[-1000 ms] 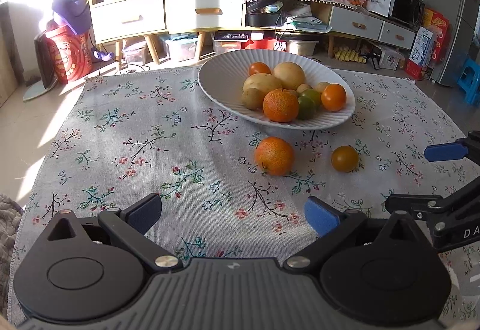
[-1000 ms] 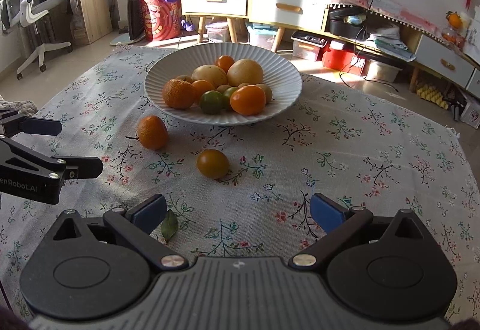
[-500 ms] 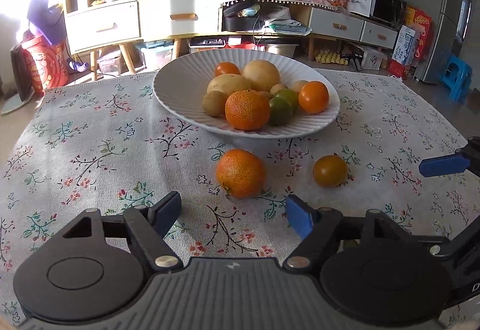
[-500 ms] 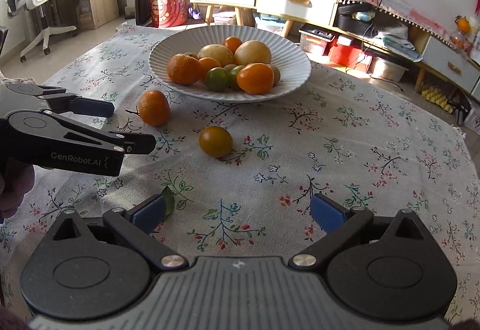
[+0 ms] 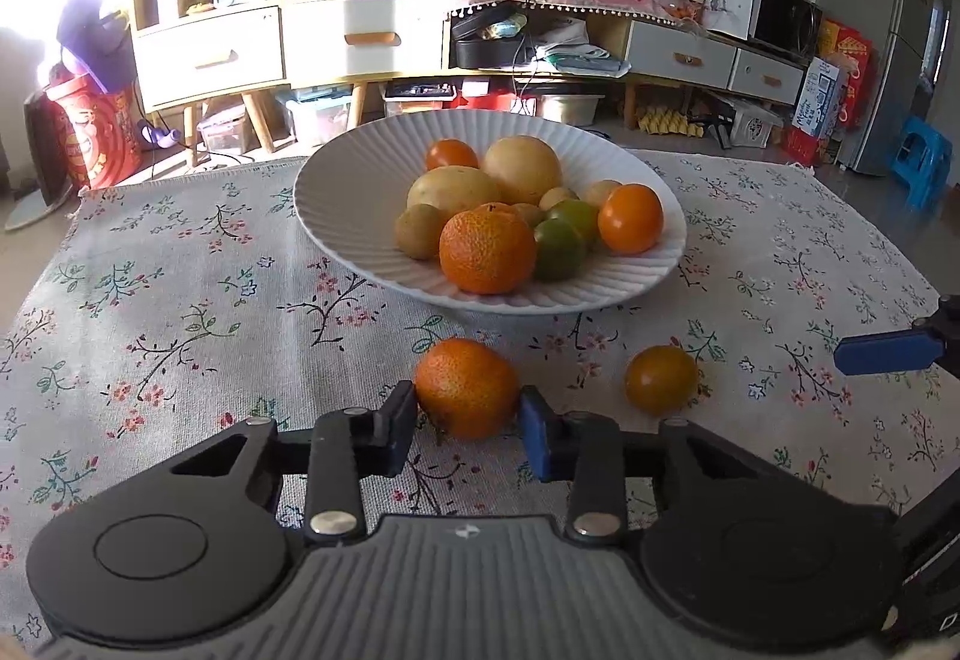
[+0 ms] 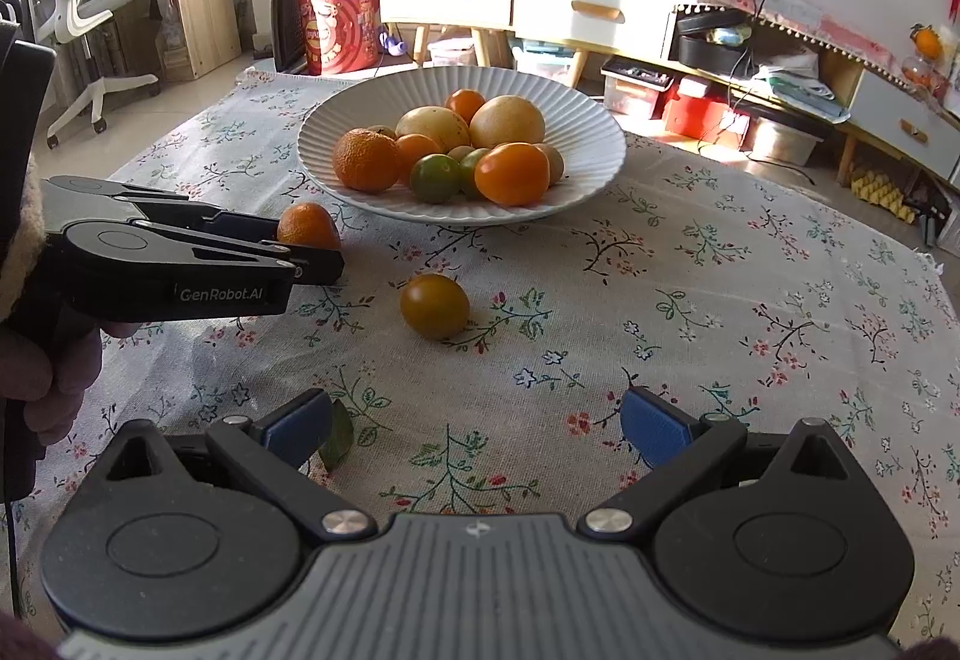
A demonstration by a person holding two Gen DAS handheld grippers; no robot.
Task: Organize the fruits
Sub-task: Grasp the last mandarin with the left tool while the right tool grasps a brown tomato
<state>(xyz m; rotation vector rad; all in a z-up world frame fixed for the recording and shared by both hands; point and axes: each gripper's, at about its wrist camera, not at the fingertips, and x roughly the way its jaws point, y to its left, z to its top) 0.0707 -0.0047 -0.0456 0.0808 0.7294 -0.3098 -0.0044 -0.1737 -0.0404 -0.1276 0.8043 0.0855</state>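
On the worktop (image 5: 180,300), the loose mandarin (image 5: 467,387) is being clamped between the just-closing pads of the left gripper (image 5: 468,429), the white fruit plate (image 5: 354,192) lying at twelve o'clock beyond it, while the right gripper (image 6: 477,426) is being held released, nearer the small tomato (image 6: 435,305).

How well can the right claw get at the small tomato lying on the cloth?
Probably well: the right claw stands open, and only bare tablecloth lies between it and the small tomato. The left claw is off to one side.

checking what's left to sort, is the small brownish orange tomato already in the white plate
No, the small tomato lies on the flowered cloth, in front of the white plate.
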